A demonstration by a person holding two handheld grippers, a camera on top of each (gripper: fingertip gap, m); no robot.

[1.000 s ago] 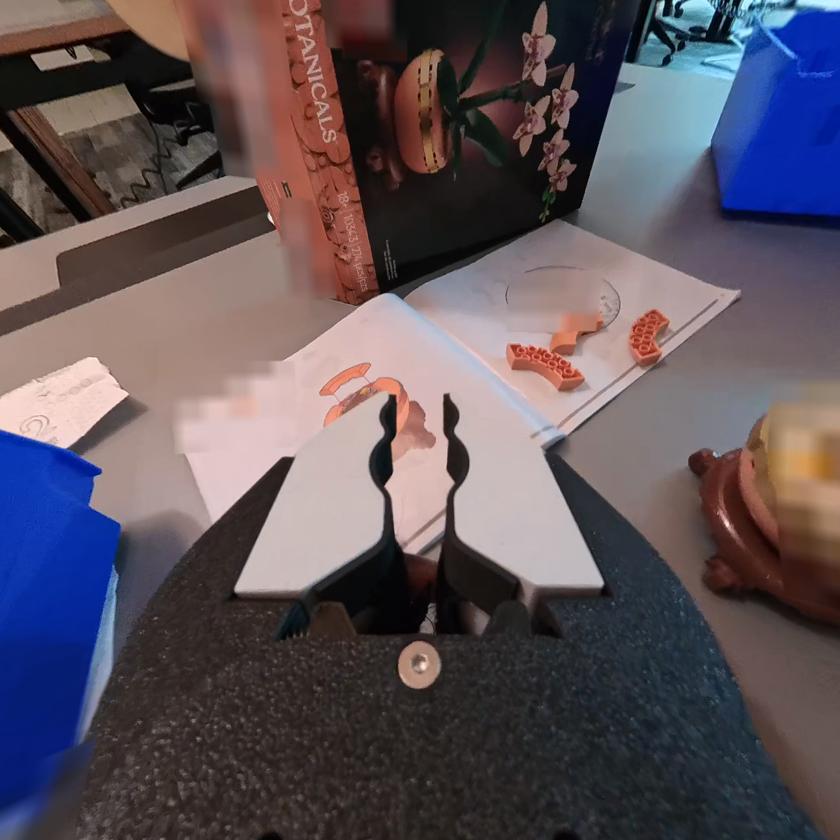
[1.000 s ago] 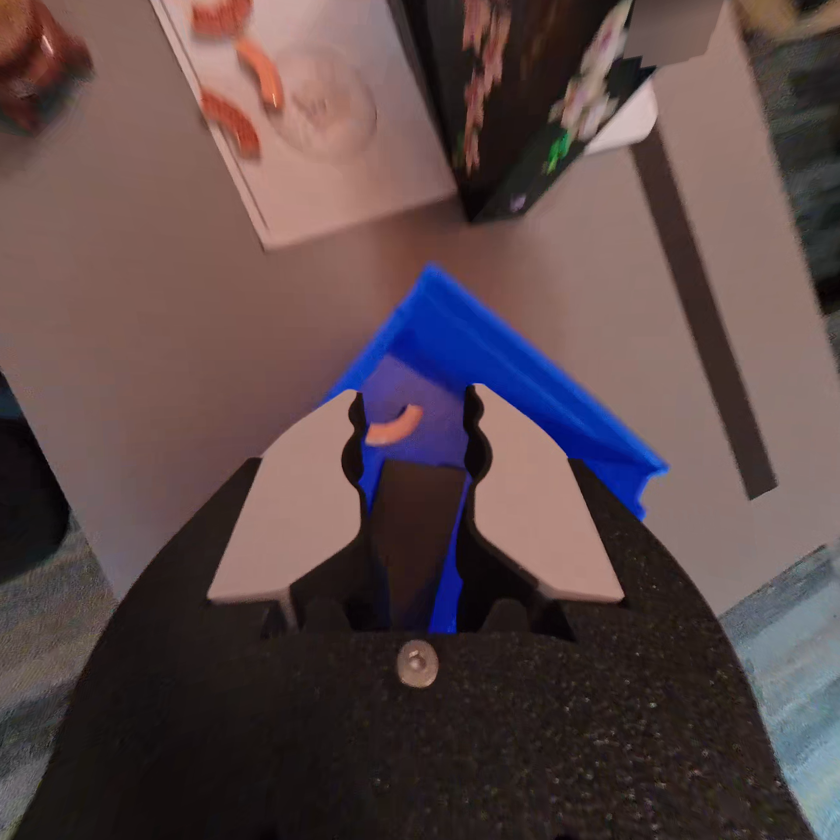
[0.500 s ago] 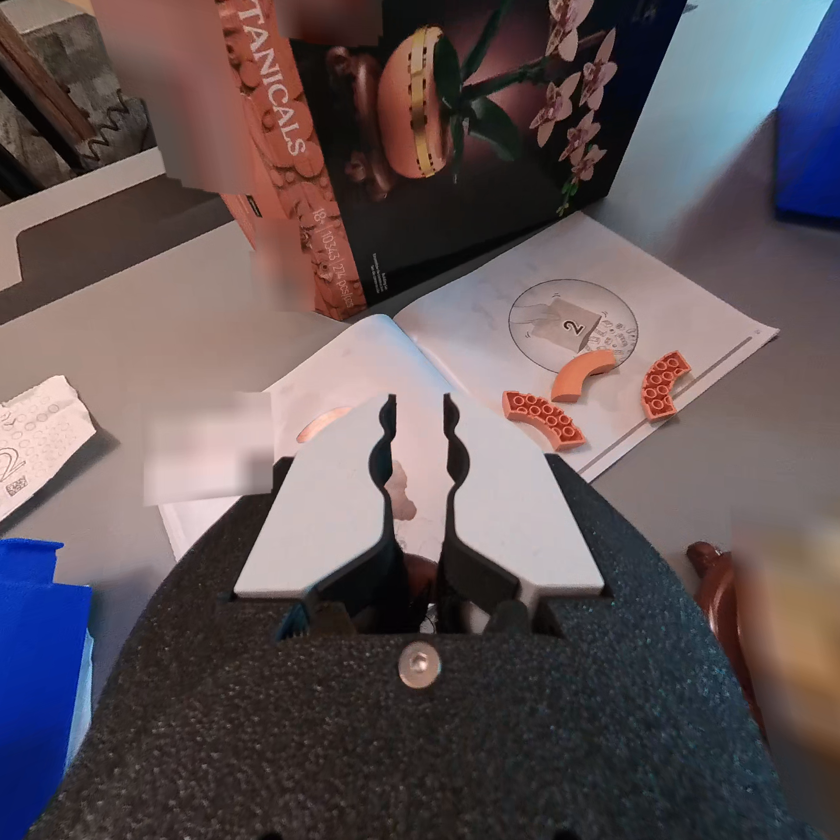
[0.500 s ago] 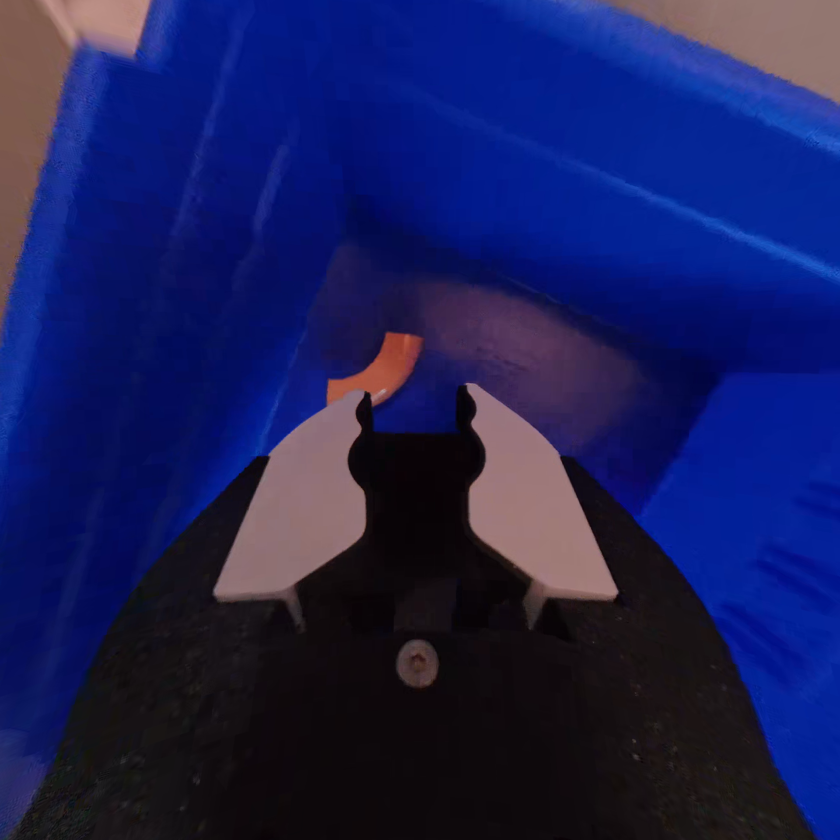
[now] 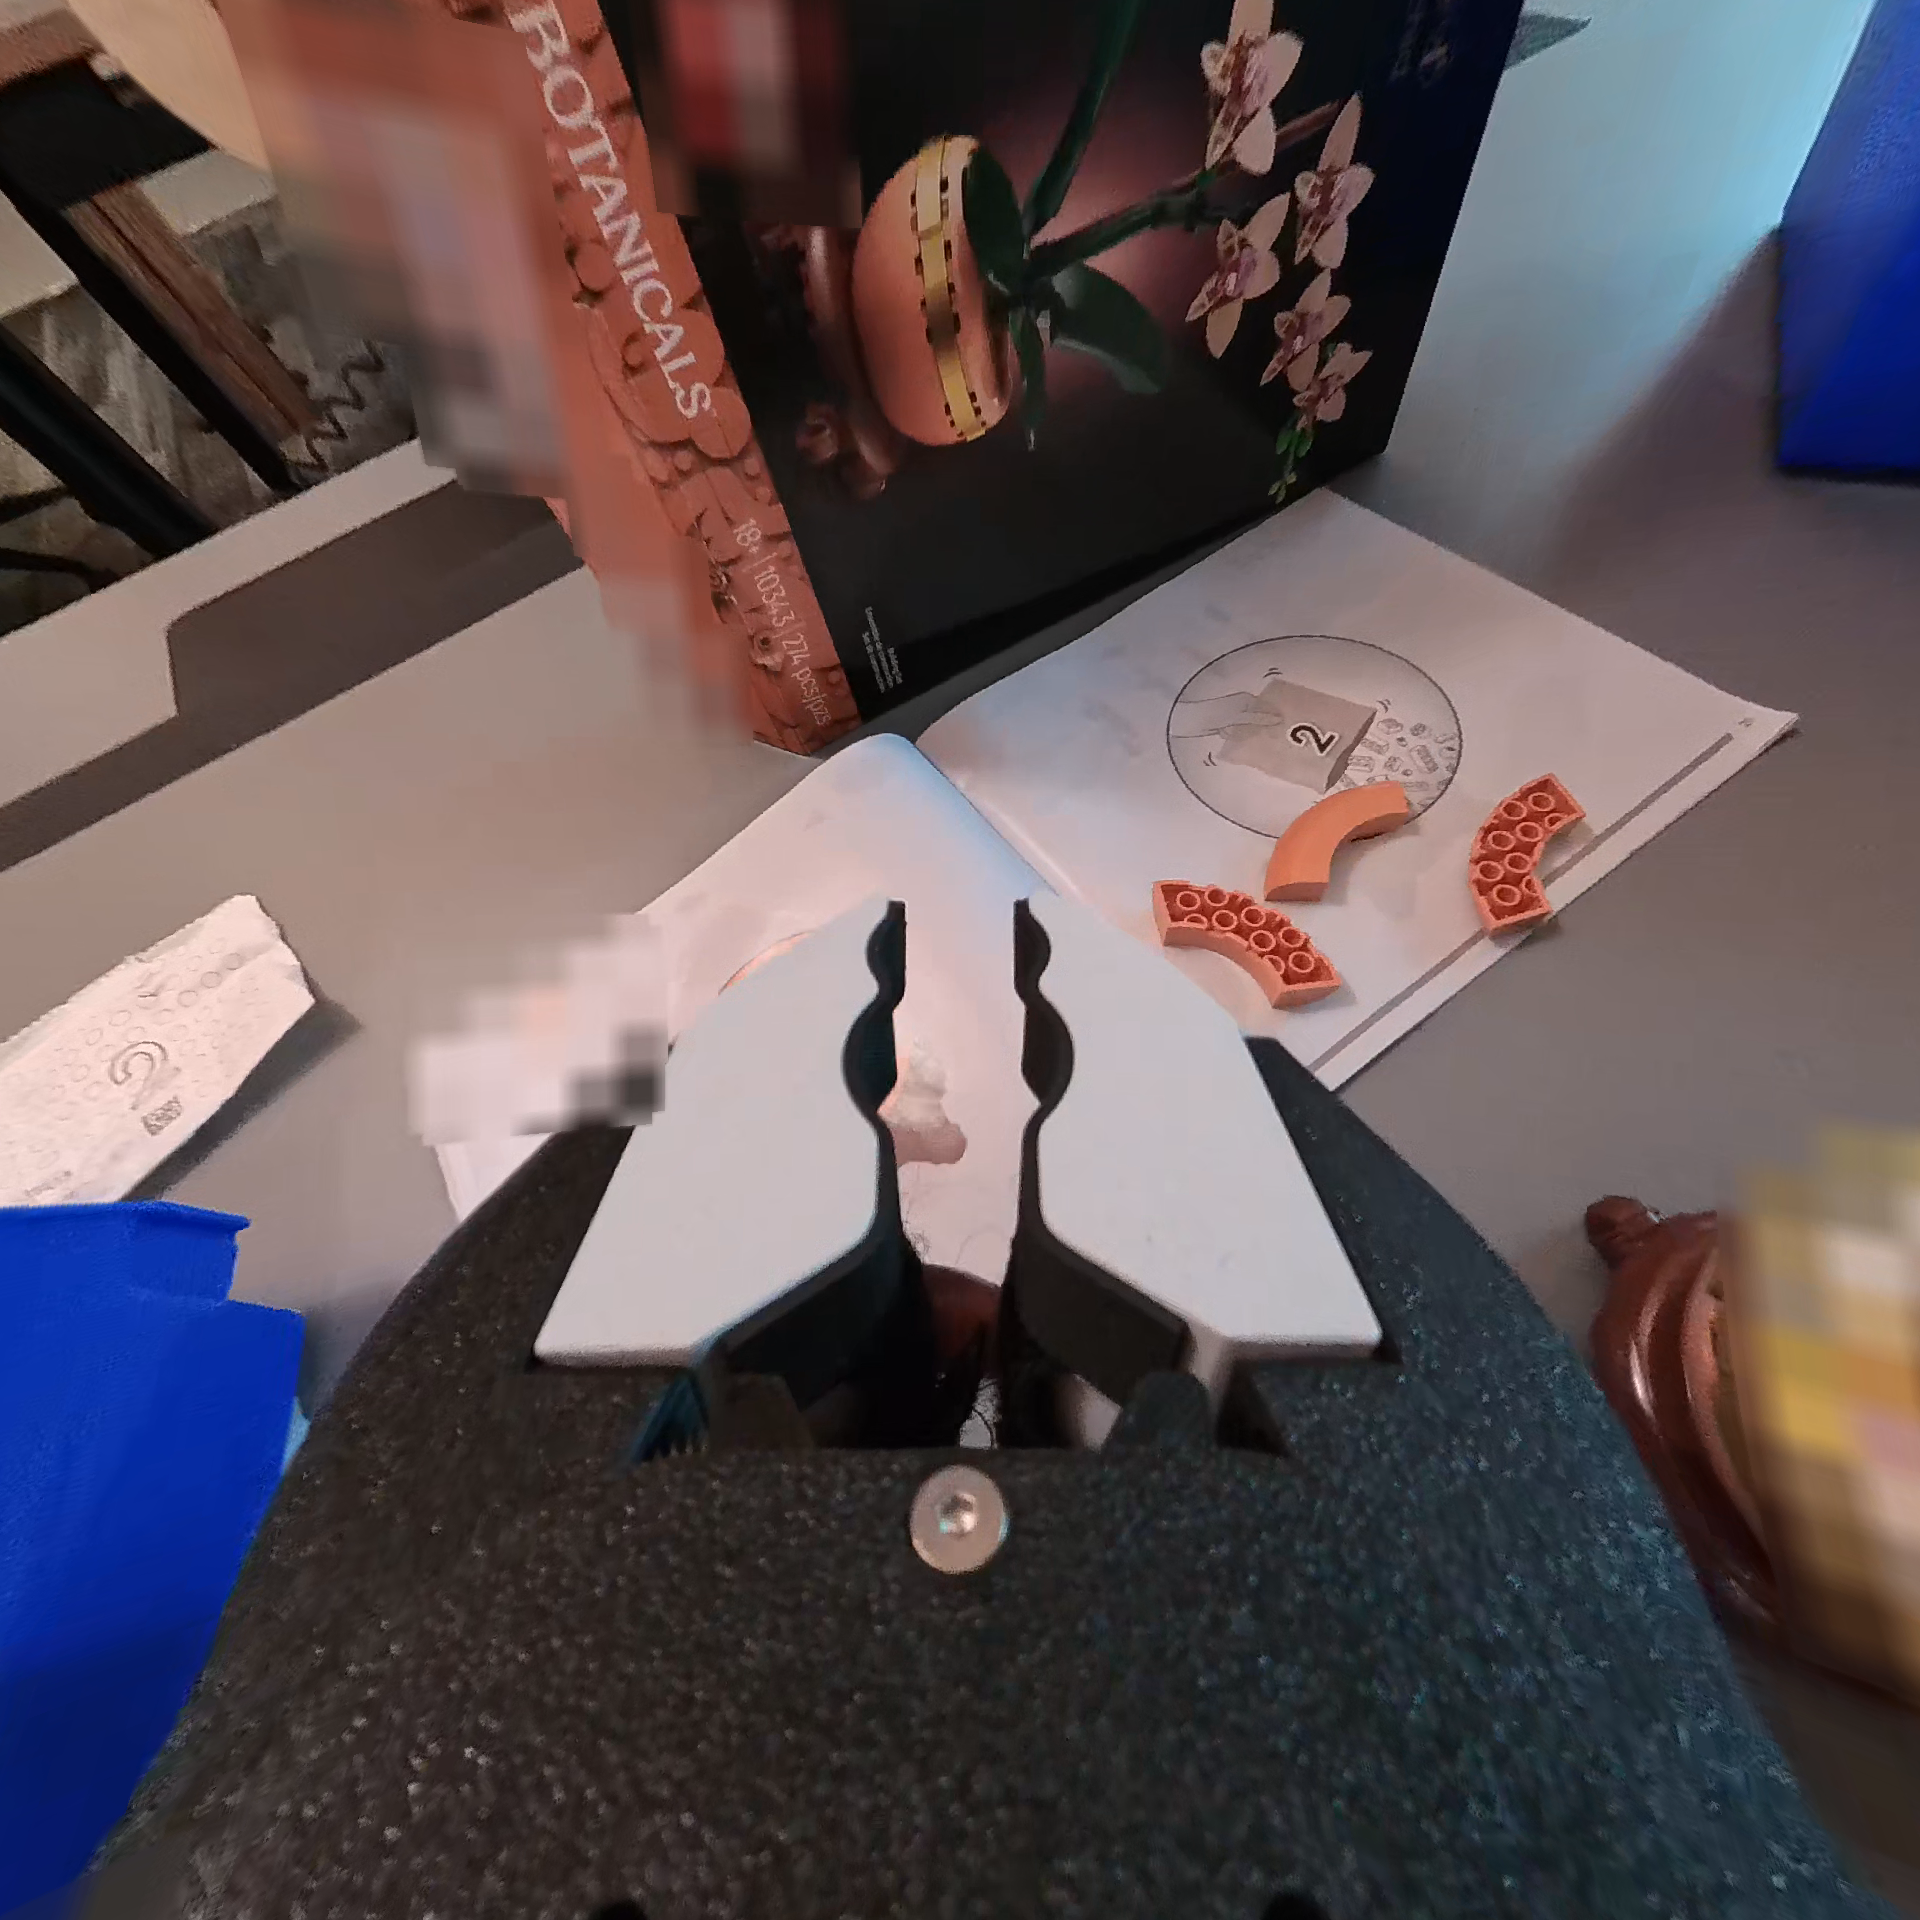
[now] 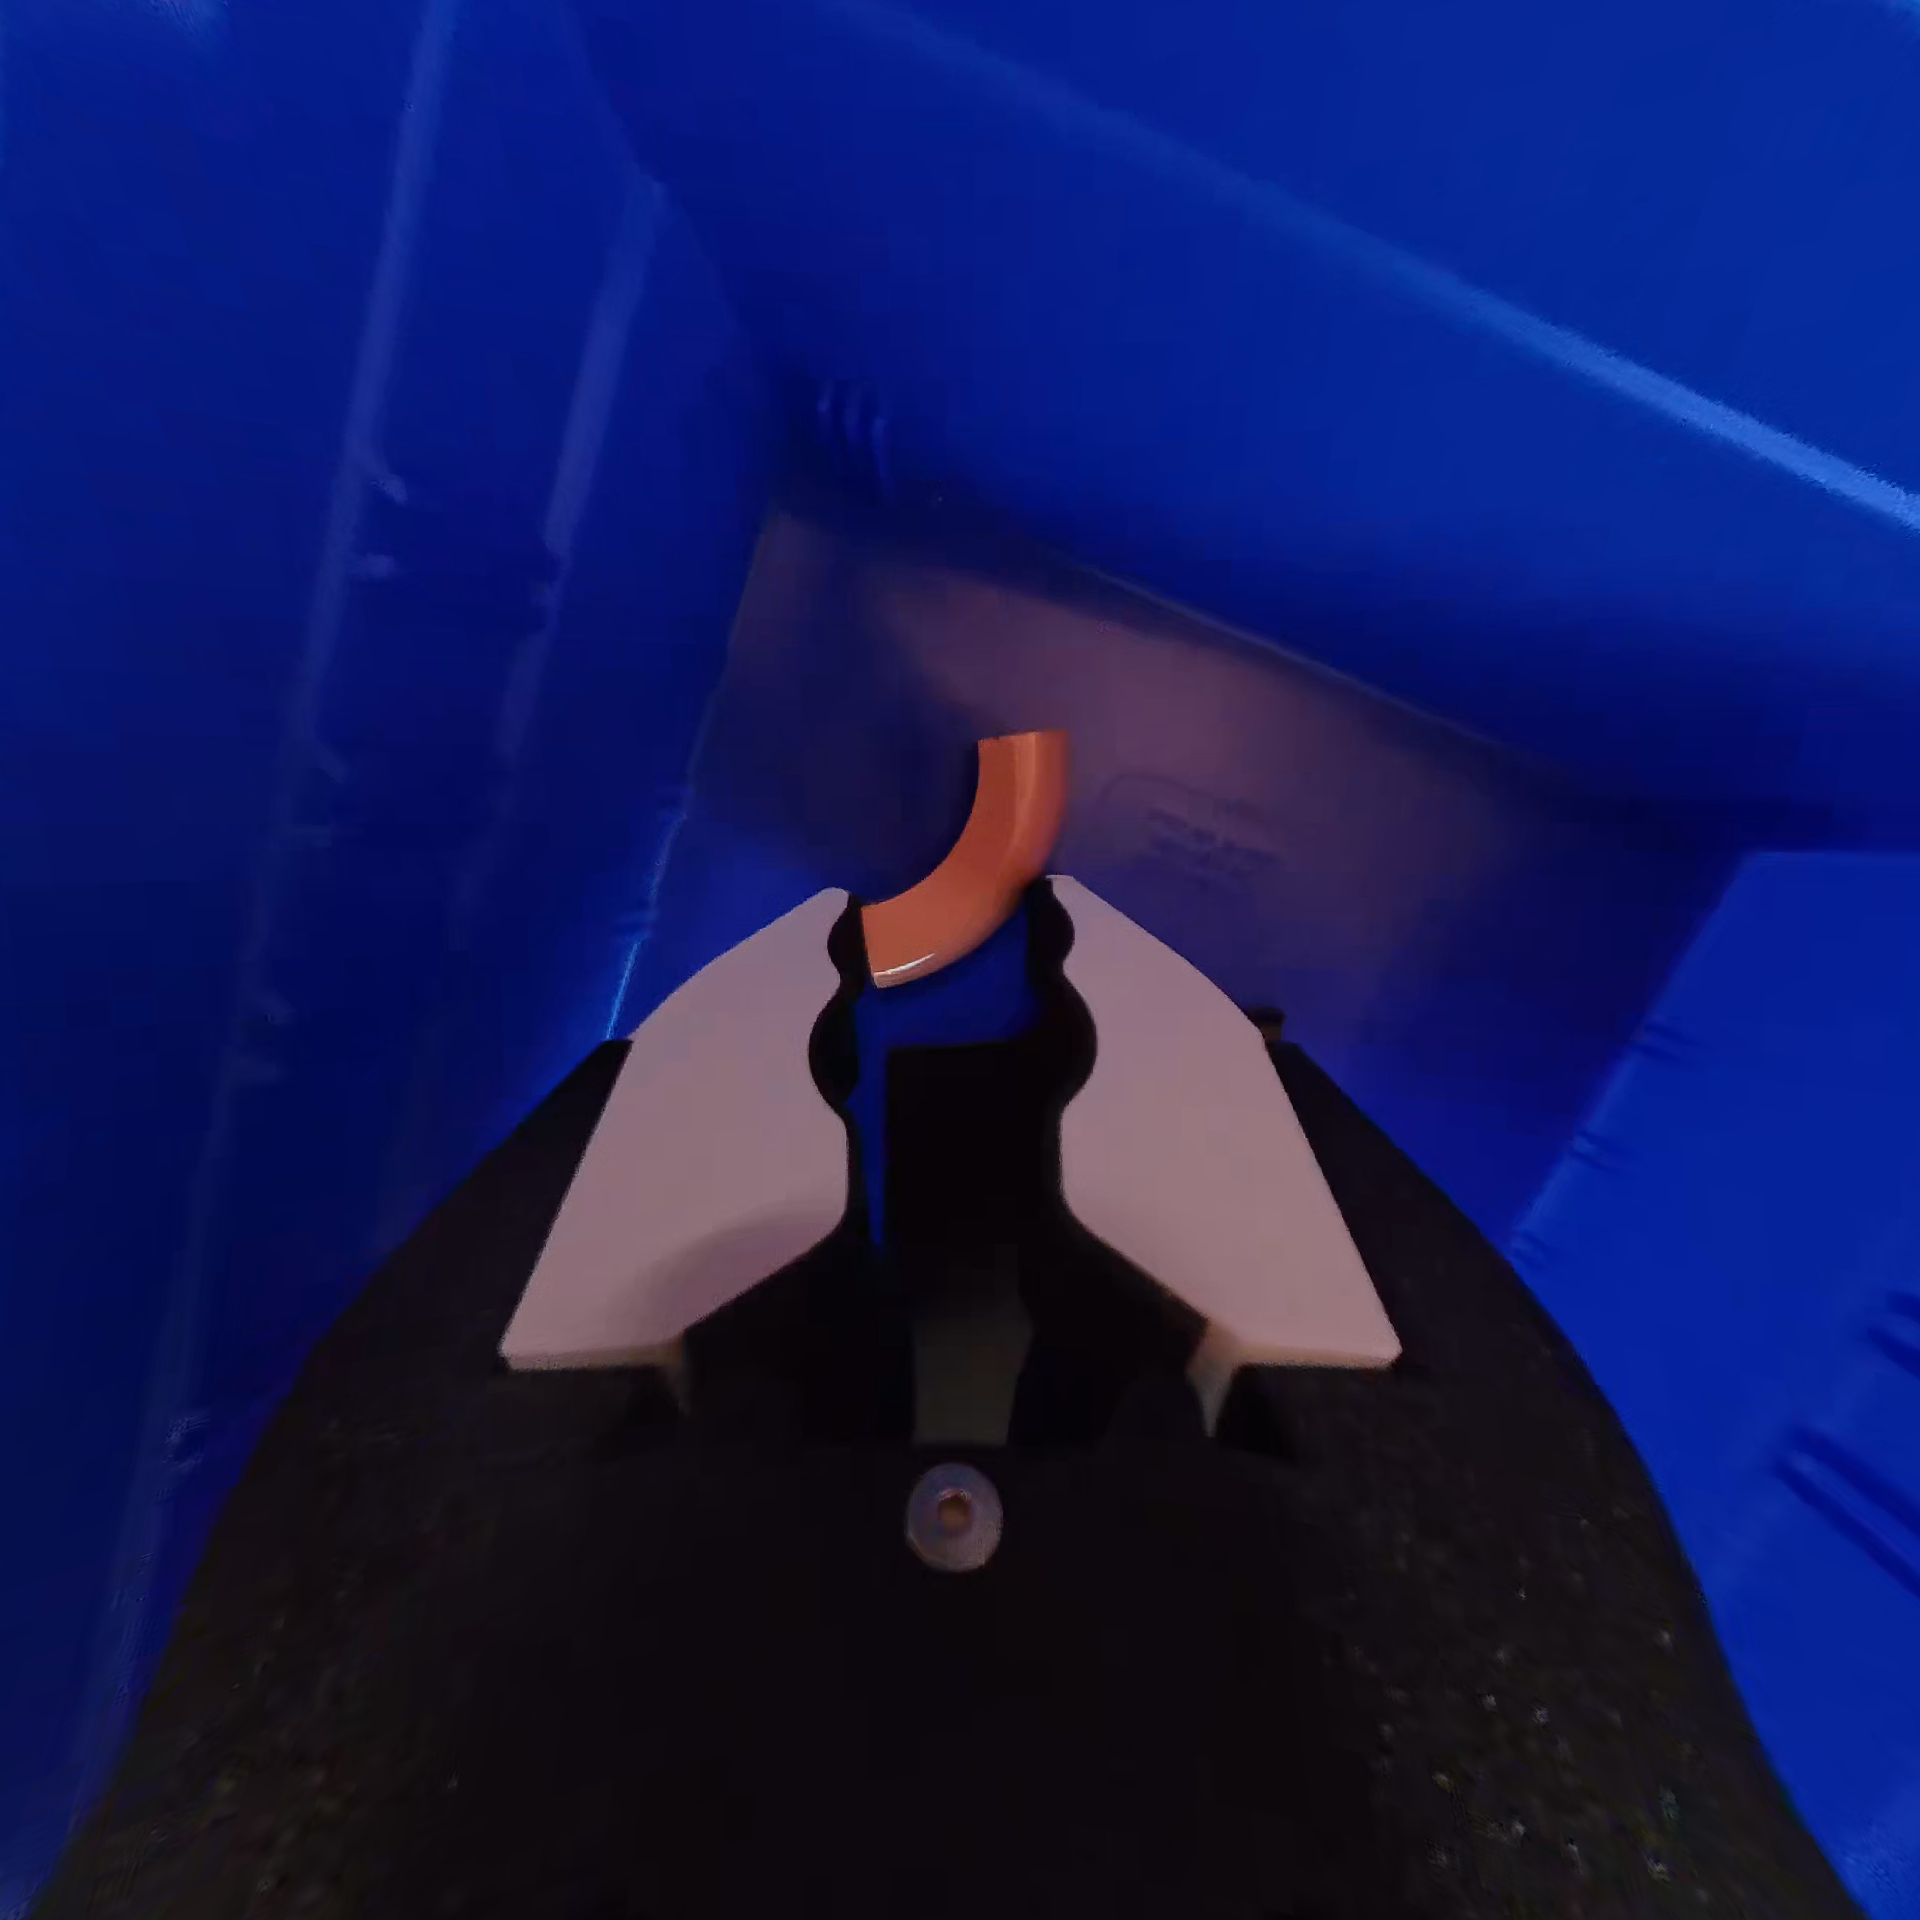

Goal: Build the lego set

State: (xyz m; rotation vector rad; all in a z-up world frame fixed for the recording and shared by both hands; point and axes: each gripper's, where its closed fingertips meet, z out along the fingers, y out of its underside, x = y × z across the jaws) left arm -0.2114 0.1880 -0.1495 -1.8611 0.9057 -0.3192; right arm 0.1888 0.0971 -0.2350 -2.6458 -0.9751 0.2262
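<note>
My right gripper (image 6: 945,904) is deep inside a blue bin (image 6: 1143,364). Its two pads touch either side of an orange curved piece (image 6: 997,862) that sits low near the bin floor. My left gripper (image 5: 958,914) hovers over the open instruction booklet (image 5: 1091,748), and the tips stand apart with nothing between them. A dark brown thing (image 5: 956,1294) shows deep between the finger bases; I cannot tell whether it is gripped. Three orange curved pieces (image 5: 1247,940), (image 5: 1335,852), (image 5: 1522,852) lie on the booklet's right page.
The set's box (image 5: 1039,312) stands upright behind the booklet. A reddish-brown built stand (image 5: 1652,1382) sits at the right. A torn white paper bag (image 5: 135,1049) and a blue bin (image 5: 114,1455) lie at the left, and another blue bin (image 5: 1849,312) is at the far right. Left tips to right tips: about 40 cm.
My right gripper dropped from above the table into the blue bin, and its fingers narrowed onto the orange curved piece. My left gripper drifted a little over the booklet with its gap unchanged.
</note>
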